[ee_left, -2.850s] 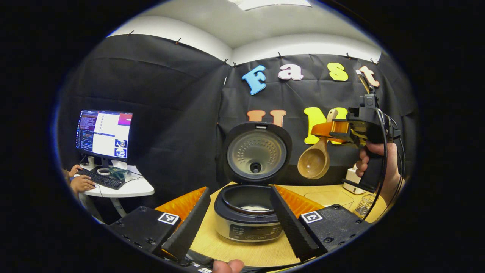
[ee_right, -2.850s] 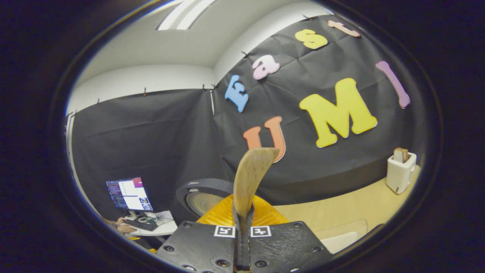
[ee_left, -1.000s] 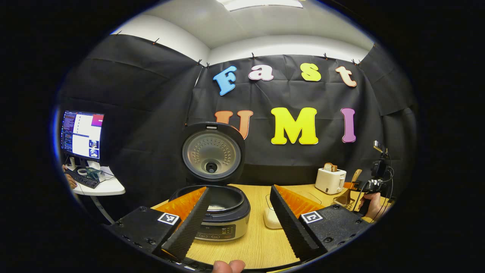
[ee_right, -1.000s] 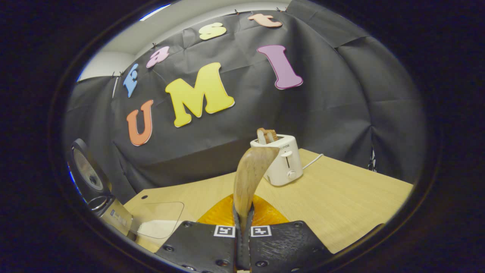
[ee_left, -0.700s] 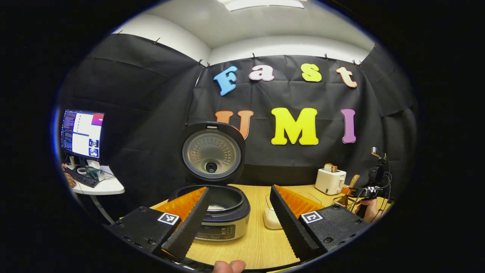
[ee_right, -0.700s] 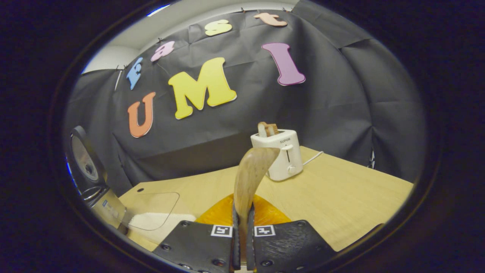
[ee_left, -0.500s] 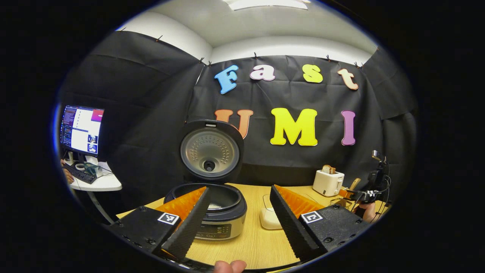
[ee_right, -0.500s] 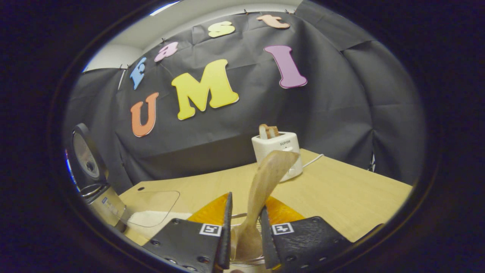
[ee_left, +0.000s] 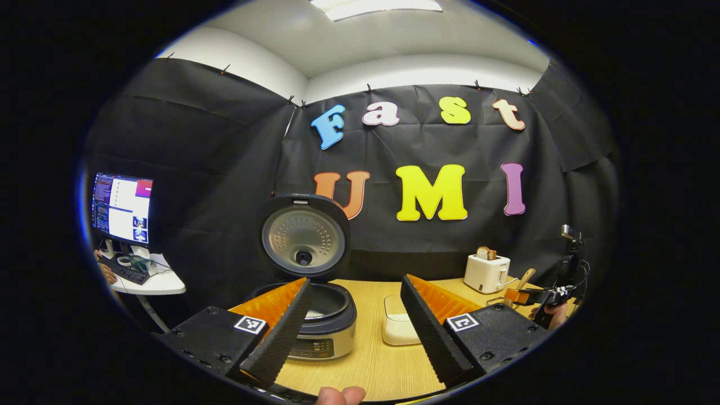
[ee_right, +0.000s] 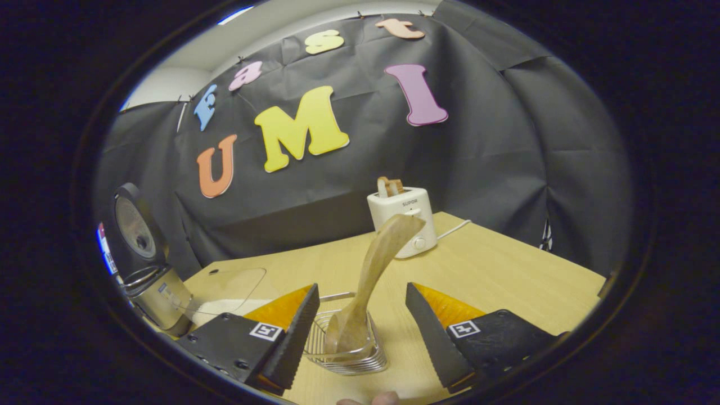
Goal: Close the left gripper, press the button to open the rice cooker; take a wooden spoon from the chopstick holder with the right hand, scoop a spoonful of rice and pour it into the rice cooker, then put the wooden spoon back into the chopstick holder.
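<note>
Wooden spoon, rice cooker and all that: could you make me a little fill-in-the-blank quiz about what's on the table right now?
1. The wooden spoon stands bowl-down in the wire ____.
2. The rice cooker has its lid ____.
3. The right gripper is ____, its fingers apart on either side of the spoon.
4. Bread sticks up from the white ____ by the wall.

Missing words: chopstick holder; open; open; toaster
</note>
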`<state>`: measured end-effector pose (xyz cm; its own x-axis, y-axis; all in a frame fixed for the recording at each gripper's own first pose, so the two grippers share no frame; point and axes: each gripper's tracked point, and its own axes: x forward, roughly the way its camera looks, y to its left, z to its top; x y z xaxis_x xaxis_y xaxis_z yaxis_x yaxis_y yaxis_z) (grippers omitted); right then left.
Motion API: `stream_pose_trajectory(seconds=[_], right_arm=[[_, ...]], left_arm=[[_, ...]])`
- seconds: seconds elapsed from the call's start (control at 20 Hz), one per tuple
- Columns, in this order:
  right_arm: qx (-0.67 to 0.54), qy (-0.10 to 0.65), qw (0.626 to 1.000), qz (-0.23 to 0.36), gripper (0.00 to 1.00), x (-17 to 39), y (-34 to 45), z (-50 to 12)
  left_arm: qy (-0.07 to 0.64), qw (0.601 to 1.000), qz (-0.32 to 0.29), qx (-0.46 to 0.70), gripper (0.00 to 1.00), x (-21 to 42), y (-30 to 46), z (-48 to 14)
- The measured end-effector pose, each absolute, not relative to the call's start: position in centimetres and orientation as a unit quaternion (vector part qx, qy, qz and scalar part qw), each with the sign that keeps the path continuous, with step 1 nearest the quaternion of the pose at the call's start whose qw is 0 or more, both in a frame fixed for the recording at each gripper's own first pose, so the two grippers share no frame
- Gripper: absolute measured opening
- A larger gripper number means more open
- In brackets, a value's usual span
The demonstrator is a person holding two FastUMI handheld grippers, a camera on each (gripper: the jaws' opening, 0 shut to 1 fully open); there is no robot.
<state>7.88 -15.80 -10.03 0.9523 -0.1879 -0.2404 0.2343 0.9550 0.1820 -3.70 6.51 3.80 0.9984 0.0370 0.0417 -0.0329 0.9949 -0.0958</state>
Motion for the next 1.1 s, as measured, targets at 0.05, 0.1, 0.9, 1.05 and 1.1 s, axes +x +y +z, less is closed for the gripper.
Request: stream_pose_trajectory(seconds=[0.05,0.1,0.9,1.05,1.1], right_arm=[[0.102,0.108,0.983,-0.108,0.88,7.0,-16.0,-9.6],[0.097,0.104,0.984,-0.105,0.94,6.0,-16.0,-9.0],[0.011,0.045,0.999,-0.005,0.95,2.4,-10.1,-2.7],[0.013,0.045,0.999,-0.004,0.98,3.2,-10.4,-3.0],[0.014,0.046,0.999,-0.003,1.00,3.4,-10.4,-3.0]], left_arm=[[-0.023,0.999,0.021,-0.044,1.00,-3.5,6.6,4.2],[-0.024,0.999,0.025,-0.040,1.00,-3.3,6.9,4.5],[-0.005,0.999,0.049,0.009,1.00,5.9,11.7,12.4],[-0.003,0.997,0.065,0.042,1.00,8.4,13.2,14.4],[-0.001,0.996,0.070,0.049,0.99,9.4,13.7,15.0]])
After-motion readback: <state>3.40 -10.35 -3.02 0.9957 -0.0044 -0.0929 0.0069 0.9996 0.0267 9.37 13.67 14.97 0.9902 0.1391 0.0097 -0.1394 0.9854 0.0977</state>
